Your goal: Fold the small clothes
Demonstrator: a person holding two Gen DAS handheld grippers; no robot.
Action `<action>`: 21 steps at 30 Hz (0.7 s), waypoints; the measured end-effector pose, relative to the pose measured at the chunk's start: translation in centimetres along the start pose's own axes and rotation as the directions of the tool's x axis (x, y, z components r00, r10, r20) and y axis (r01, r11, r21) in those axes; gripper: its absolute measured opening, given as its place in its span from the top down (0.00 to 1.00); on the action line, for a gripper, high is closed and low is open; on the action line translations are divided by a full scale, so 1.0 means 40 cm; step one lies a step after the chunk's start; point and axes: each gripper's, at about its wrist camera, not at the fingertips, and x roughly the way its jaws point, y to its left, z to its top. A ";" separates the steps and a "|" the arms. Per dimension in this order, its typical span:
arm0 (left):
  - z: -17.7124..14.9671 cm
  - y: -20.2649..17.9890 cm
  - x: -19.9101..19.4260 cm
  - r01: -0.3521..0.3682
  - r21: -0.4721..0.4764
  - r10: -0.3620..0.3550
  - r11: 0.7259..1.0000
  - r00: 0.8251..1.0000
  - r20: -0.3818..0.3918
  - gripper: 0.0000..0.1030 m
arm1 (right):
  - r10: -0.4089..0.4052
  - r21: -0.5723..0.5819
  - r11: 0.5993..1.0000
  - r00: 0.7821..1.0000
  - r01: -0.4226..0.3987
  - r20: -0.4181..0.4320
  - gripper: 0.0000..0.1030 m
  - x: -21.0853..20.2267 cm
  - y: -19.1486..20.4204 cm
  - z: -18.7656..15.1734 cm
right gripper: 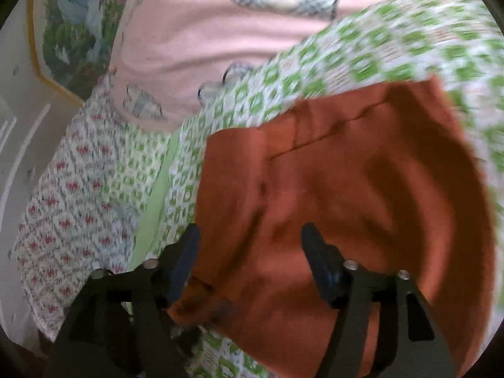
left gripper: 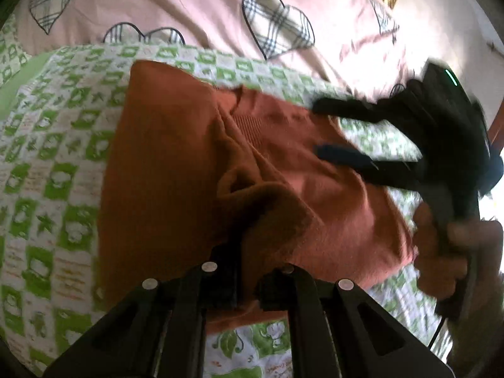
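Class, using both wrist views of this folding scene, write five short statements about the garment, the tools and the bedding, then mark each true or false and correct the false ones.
1. The garment is rust-orange. True.
2. The left tool is shut on a fold of the garment. True.
3. The right tool is clamped shut. False: its fingers stand wide apart over the garment.
4. The garment lies on a green-and-white checked sheet. True.
5. The pink quilt is printed with stars. False: it carries plaid hearts.
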 end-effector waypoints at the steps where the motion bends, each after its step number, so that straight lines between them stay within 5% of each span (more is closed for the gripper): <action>1: -0.005 -0.002 -0.001 0.001 0.006 -0.001 1.000 1.000 0.002 0.94 | -0.009 -0.004 1.000 1.000 0.009 -0.029 0.29 0.030 0.004 0.011; 7: -0.005 0.011 -0.027 0.035 -0.001 -0.035 0.999 0.999 0.016 0.94 | -0.052 -0.059 0.997 0.984 0.043 -0.169 0.34 0.219 0.055 0.058; 9: -0.001 0.014 -0.035 0.034 0.003 -0.034 0.999 0.999 0.019 0.94 | -0.066 -0.069 0.996 0.980 0.054 -0.190 0.76 0.264 0.071 0.068; 10: 0.005 0.010 -0.037 0.032 0.004 -0.032 0.999 0.999 0.023 0.94 | -0.057 -0.065 0.997 0.981 0.045 -0.188 0.81 0.268 0.075 0.073; 15: 0.058 -0.042 -0.061 0.114 0.022 -0.115 0.993 0.992 0.044 0.94 | 0.001 -0.106 0.994 0.997 -0.010 -0.083 0.84 0.139 0.102 0.106; 21: 0.094 -0.212 -0.012 0.243 0.081 -0.244 0.967 0.970 0.002 0.94 | -0.092 -0.134 0.987 0.996 0.094 0.018 0.84 -0.066 0.050 0.118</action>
